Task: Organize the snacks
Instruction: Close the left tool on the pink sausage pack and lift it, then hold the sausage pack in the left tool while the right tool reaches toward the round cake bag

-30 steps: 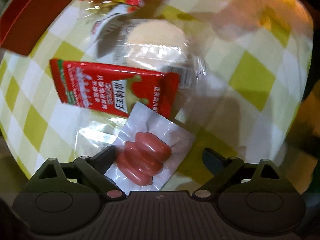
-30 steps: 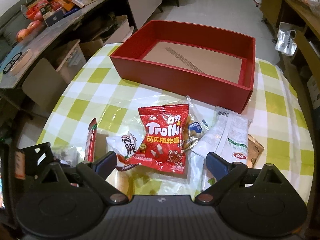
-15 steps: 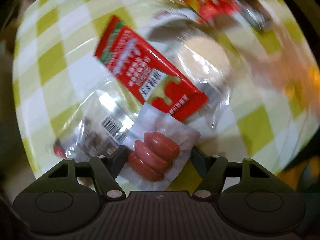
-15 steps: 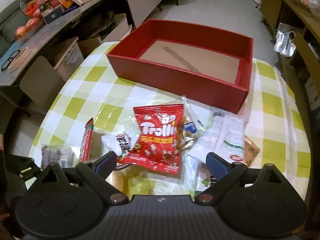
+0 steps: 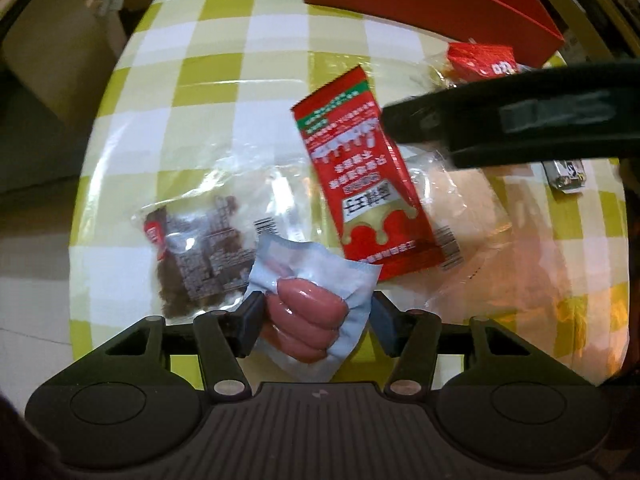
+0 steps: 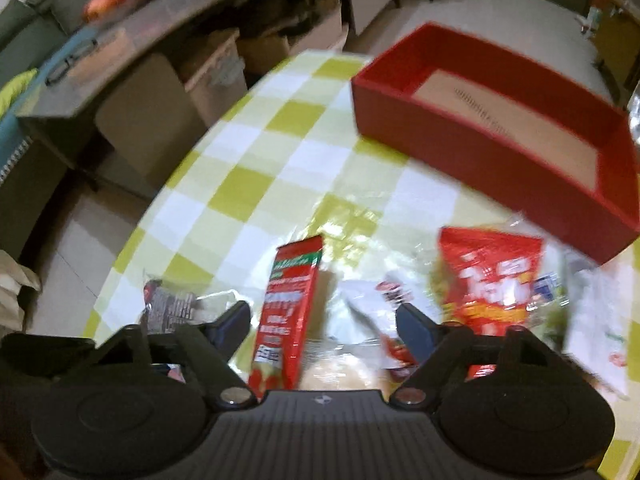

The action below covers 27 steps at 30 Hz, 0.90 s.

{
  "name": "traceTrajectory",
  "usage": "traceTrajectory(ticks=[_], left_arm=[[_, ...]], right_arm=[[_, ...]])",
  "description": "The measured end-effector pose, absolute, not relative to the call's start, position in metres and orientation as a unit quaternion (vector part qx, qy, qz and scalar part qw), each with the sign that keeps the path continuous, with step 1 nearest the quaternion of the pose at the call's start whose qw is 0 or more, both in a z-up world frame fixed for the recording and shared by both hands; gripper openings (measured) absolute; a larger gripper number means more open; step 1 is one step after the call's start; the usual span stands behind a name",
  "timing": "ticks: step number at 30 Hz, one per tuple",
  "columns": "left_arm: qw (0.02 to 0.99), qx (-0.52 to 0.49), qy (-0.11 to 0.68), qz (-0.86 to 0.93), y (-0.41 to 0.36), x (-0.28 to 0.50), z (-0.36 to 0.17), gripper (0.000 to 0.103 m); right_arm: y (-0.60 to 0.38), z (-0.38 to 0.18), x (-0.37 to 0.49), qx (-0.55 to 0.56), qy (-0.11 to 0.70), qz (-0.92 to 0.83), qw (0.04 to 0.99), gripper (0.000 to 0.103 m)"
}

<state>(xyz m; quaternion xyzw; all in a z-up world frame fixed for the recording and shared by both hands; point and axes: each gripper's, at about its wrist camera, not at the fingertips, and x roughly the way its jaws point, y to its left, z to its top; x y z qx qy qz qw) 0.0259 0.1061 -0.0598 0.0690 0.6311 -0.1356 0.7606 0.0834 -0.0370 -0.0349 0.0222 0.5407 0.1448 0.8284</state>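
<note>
Near the table's left edge, the sausage pack is being squeezed by the closing left gripper; it could be dropped before the box. The right gripper, closing, holds nothing, the red sachet between its jaws

Yellow-checked table with red box, long red packet, dark snack pouch

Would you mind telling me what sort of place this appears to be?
Probably a lived-in home dining area: a round table with a yellow checked tablecloth, stacked cardboard boxes under a cluttered counter, and a tiled floor.
</note>
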Motion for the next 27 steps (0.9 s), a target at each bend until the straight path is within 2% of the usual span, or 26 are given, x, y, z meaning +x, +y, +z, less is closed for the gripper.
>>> traceTrajectory(ticks=[4,5,8,13,14,16,22,27], left_arm=[[0.753,0.056,0.643,-0.126,0.116,0.027,-0.064,0.065],[0.751,0.052,0.646,-0.125,0.118,0.027,-0.064,0.065],[0.751,0.052,0.647,-0.125,0.121,0.030,-0.068,0.065],[0.747,0.039,0.651,-0.127,0.121,0.035,-0.071,0.065],[0.746,0.038,0.652,-0.126,0.121,0.037,-0.071,0.065],[0.746,0.041,0.655,-0.115,0.125,0.038,-0.074,0.065],[0.742,0.048,0.662,-0.094,0.130,0.039,-0.078,0.065],[0.743,0.060,0.662,-0.080,0.131,0.039,-0.080,0.067]], right_arm=[[-0.022,-0.047,0.093,0.017,0.552,0.127,0.824,0.082],[-0.019,-0.047,0.096,0.014,0.552,0.124,0.824,0.080],[-0.011,-0.049,0.102,0.009,0.556,0.118,0.822,0.065],[0.004,-0.062,0.103,-0.005,0.579,0.140,0.803,0.058],[0.006,-0.068,0.102,-0.007,0.586,0.144,0.797,0.053],[0.006,-0.079,0.100,-0.012,0.597,0.145,0.789,0.049],[-0.004,-0.079,0.097,-0.026,0.600,0.162,0.783,0.047],[-0.013,-0.081,0.098,-0.017,0.606,0.146,0.782,0.050]])
